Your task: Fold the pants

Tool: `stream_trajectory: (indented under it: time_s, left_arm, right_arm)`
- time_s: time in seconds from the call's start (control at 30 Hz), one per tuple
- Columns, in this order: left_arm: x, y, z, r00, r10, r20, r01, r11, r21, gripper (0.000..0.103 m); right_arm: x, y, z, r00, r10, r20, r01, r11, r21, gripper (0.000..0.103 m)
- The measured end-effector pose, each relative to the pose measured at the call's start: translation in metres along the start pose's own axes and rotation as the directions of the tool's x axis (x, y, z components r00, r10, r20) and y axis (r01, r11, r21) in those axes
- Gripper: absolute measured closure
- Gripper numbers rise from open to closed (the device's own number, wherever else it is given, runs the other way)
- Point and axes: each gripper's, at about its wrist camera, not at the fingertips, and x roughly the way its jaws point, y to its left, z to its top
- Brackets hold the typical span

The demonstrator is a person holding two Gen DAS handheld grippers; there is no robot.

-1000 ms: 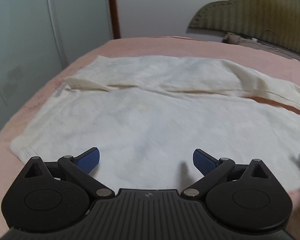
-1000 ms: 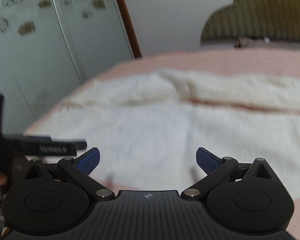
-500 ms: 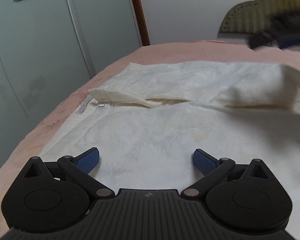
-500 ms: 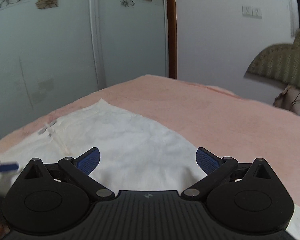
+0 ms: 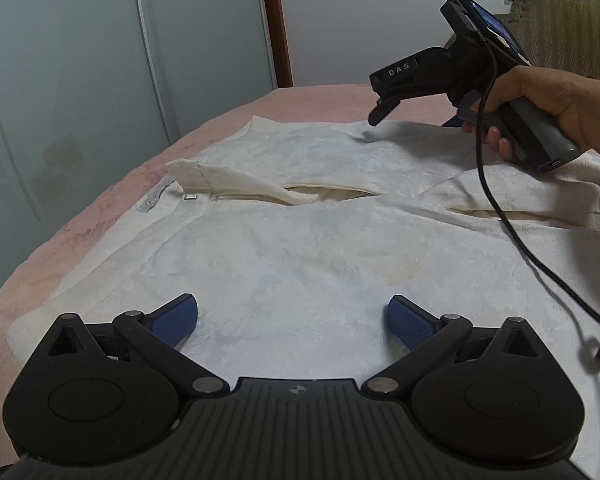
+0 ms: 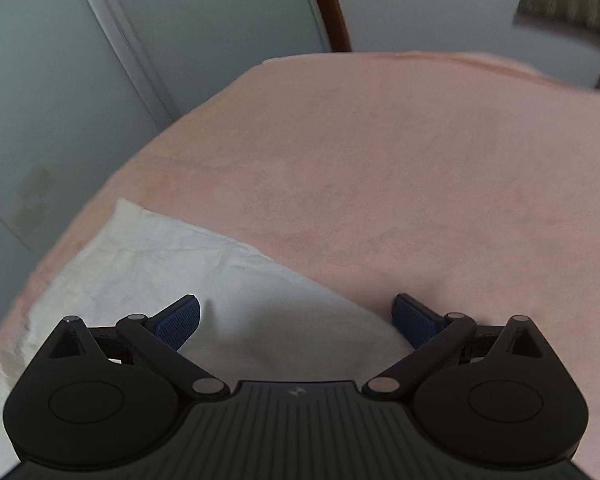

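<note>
Both claws spread wide, gripping nothing, low over cream pants (image 5: 300,248) on a pink bed (image 6: 380,160).
Left claw (image 5: 293,322) at lower centre; right claw (image 6: 296,322) hand-held (image 5: 556,112) upper right, angled down-left. Pants' length across frame, waistband left.
</note>
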Motion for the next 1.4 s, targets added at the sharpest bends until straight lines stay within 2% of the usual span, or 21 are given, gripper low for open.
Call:
stream_trajectory:
  time_s: [0.07,0.13,0.17,0.2,0.27,0.37,0.43,0.5,0.63,0.7,0.8,0.87,0.9,0.93,1.0,1.07,1.13,1.17,1.2,1.3,1.4]
  left_arm:
    - [0.000,0.000,0.000,1.000,0.000,0.000,0.000,1.000,0.000,0.000]
    - [0.000,-0.001,0.000,1.000,0.002,0.000,-0.002,1.000,0.001,0.000]
    - [0.000,-0.001,0.000,1.000,0.002,0.000,-0.002,1.000,0.002,0.000]
    - [0.000,-0.001,0.001,1.000,0.003,0.000,-0.003,1.000,0.002,0.000]
    - [0.000,0.000,0.001,1.000,0.000,0.000,0.000,1.000,-0.002,0.000]
    - [-0.001,0.006,0.007,0.999,-0.026,-0.020,0.026,1.000,-0.015,0.002]
    - [-0.002,0.021,0.018,0.995,-0.086,-0.043,0.084,0.995,-0.049,0.002]
    - [0.002,0.041,0.040,0.989,-0.138,-0.047,0.132,0.985,-0.110,0.002]
    - [0.027,0.080,0.094,0.983,-0.178,-0.033,0.165,0.957,-0.239,0.002]
    - [0.046,0.095,0.121,0.976,-0.218,-0.019,0.201,0.927,-0.318,0.002]
    - [0.084,0.112,0.155,0.943,-0.331,-0.038,0.279,0.846,-0.454,0.002]
    - [0.116,0.118,0.171,0.909,-0.412,-0.068,0.308,0.771,-0.558,0.003]
    - [0.132,0.121,0.175,0.900,-0.428,-0.081,0.298,0.740,-0.604,0.002]
    - [0.145,0.121,0.179,0.895,-0.435,-0.094,0.284,0.721,-0.632,0.003]
    - [0.171,0.118,0.184,0.896,-0.422,-0.139,0.229,0.707,-0.670,0.007]
    - [0.187,0.117,0.186,0.895,-0.421,-0.149,0.203,0.679,-0.705,0.020]
    - [0.198,0.116,0.185,0.877,-0.447,-0.173,0.195,0.661,-0.724,0.083]
    - [0.198,0.115,0.182,0.872,-0.456,-0.180,0.193,0.657,-0.729,0.094]
    - [0.194,0.116,0.180,0.882,-0.440,-0.169,0.194,0.665,-0.721,0.101]
    - [0.155,0.113,0.169,0.915,-0.387,-0.114,0.232,0.735,-0.637,0.101]
    - [0.103,0.117,0.151,0.923,-0.383,-0.041,0.294,0.769,-0.568,0.101]
  right_arm:
    - [0.001,0.003,0.000,0.999,0.035,-0.001,-0.035,0.998,-0.048,0.000]
    - [0.001,0.012,-0.004,1.000,-0.015,0.004,0.016,0.989,-0.144,0.020]
    - [0.002,0.019,-0.008,0.998,-0.059,0.013,0.060,0.976,-0.208,0.043]
    - [0.000,0.024,-0.011,0.997,-0.067,0.030,0.072,0.965,-0.252,0.057]
    - [-0.004,0.028,-0.016,0.999,-0.015,0.038,0.025,0.962,-0.271,0.077]
    - [-0.015,0.042,-0.029,0.997,-0.035,0.066,0.057,0.926,-0.374,0.086]
    - [-0.025,0.063,-0.045,0.992,-0.062,0.114,0.111,0.857,-0.503,0.087]
    - [-0.040,0.088,-0.068,0.980,-0.070,0.186,0.175,0.746,-0.642,0.087]
    - [-0.059,0.117,-0.116,0.961,-0.061,0.271,0.259,0.548,-0.795,0.087]
    - [-0.061,0.123,-0.138,0.953,-0.064,0.295,0.291,0.453,-0.842,0.087]
    - [-0.060,0.124,-0.160,0.953,-0.062,0.298,0.298,0.383,-0.874,0.087]
    - [-0.060,0.122,-0.169,0.950,-0.058,0.305,0.305,0.363,-0.881,0.087]
    - [-0.061,0.119,-0.171,0.949,-0.054,0.310,0.307,0.365,-0.879,0.087]
    - [-0.064,0.118,-0.171,0.949,-0.051,0.310,0.305,0.378,-0.874,0.087]
    - [-0.059,0.118,-0.169,0.950,-0.040,0.310,0.298,0.411,-0.861,0.087]
    - [-0.061,0.116,-0.173,0.949,-0.032,0.315,0.298,0.425,-0.855,0.087]
    - [-0.061,0.114,-0.173,0.946,-0.027,0.323,0.304,0.423,-0.854,0.087]
    - [-0.062,0.114,-0.175,0.944,-0.026,0.329,0.309,0.423,-0.852,0.087]
    - [-0.062,0.114,-0.177,0.941,-0.023,0.338,0.315,0.425,-0.849,0.087]
    - [-0.072,0.114,-0.185,0.928,-0.026,0.371,0.347,0.420,-0.839,0.083]
    - [-0.089,0.117,-0.193,0.913,-0.044,0.406,0.385,0.420,-0.822,0.072]
